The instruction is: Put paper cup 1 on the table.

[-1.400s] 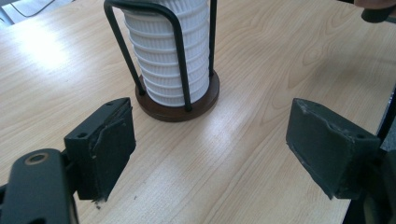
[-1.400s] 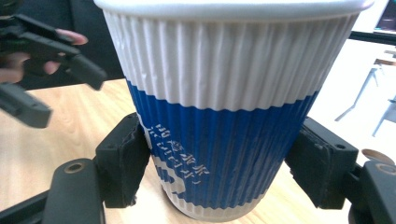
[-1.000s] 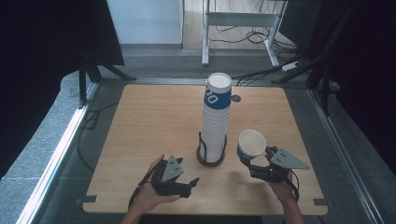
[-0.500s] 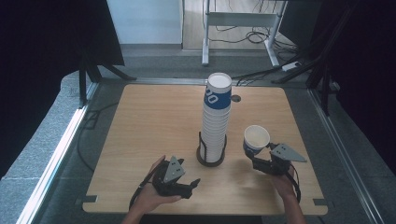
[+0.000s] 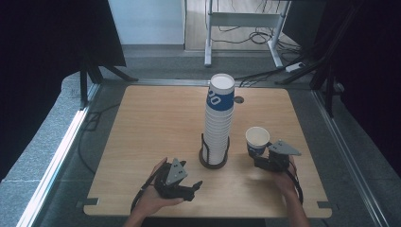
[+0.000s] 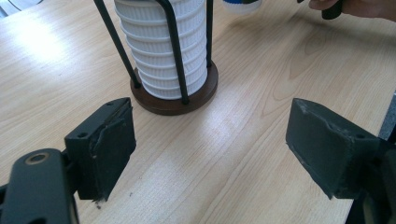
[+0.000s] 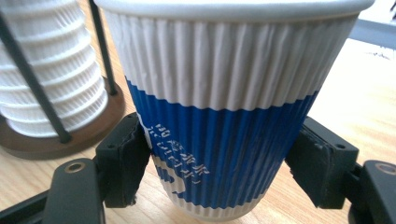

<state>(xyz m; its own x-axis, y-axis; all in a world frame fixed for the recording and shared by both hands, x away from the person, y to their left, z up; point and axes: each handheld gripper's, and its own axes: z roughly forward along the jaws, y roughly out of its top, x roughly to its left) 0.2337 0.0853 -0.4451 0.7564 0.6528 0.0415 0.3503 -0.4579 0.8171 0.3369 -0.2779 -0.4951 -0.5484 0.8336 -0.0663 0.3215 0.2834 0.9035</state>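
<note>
One loose cup (image 5: pixel 257 140), one stack (image 5: pixel 218 124); right tongs (image 5: pixel 261 158) grasping the cup, now lower; left tongs (image 5: pixel 195 187) released.

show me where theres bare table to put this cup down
Free: the wide strip of table left of the cup stack, the far right corner behind the held cup, and the near edge between the left gripper and right gripper. Crowded: right around the holder base, with the held cup close beside it.
</note>
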